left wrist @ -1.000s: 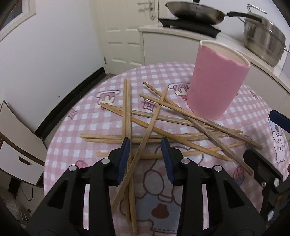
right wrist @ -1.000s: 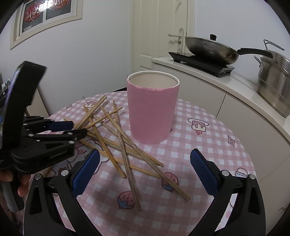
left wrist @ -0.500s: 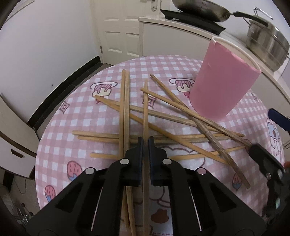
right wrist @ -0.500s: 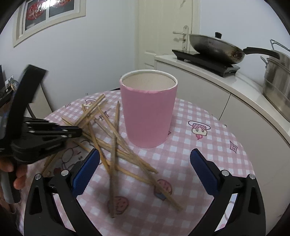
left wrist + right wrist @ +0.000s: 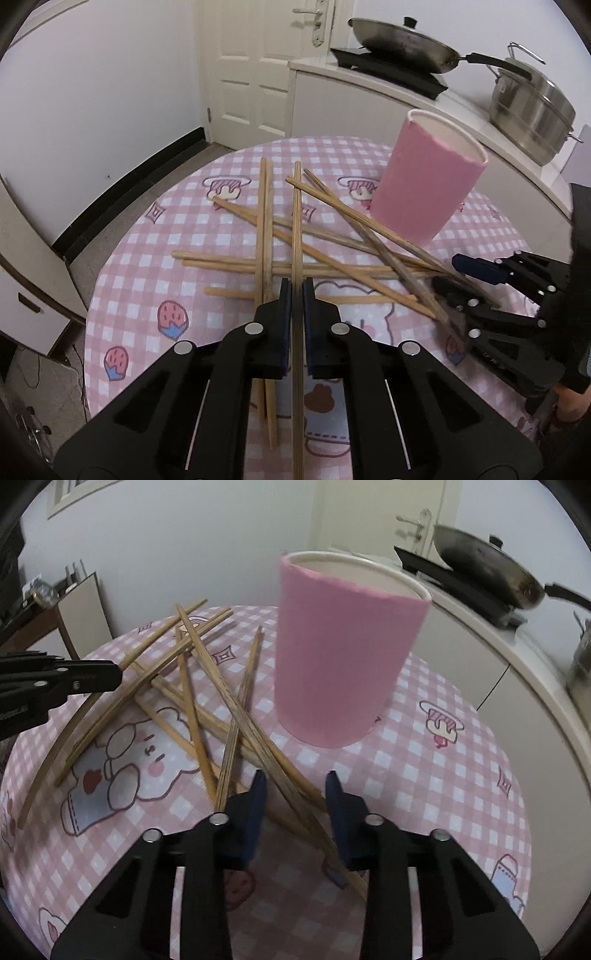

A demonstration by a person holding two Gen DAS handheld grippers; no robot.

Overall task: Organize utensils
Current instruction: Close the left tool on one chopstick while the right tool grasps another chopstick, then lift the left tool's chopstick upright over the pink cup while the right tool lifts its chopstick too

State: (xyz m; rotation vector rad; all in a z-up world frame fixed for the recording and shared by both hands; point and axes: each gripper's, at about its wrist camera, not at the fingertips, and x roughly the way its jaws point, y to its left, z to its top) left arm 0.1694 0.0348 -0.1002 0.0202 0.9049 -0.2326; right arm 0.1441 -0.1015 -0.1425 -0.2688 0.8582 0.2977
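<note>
Several wooden chopsticks lie crossed on a round table under a pink checked cloth (image 5: 147,258). An upright pink cup (image 5: 424,184) stands behind them, seen as the pink cup (image 5: 343,657) in the right wrist view. My left gripper (image 5: 296,291) is shut on one light chopstick (image 5: 296,221) that runs straight out between its pads. My right gripper (image 5: 295,786) is down over the near end of two dark chopsticks (image 5: 236,705). Its jaws are closing with those sticks between them, and the pads stand clear of the wood. Each gripper shows in the other's view: right gripper (image 5: 448,277), left gripper (image 5: 110,679).
A white counter (image 5: 369,74) behind the table carries a frying pan (image 5: 399,55) on a black hob and a steel pot (image 5: 532,107). A white door (image 5: 258,66) stands at the back. The table edge (image 5: 92,314) drops to the floor on the left. A hand (image 5: 569,406) shows at the lower right.
The left gripper closed on one chopstick, which swung from slanted to straight along the fingers. The right gripper sank toward the dark chopsticks and its jaws narrowed from wide open.
</note>
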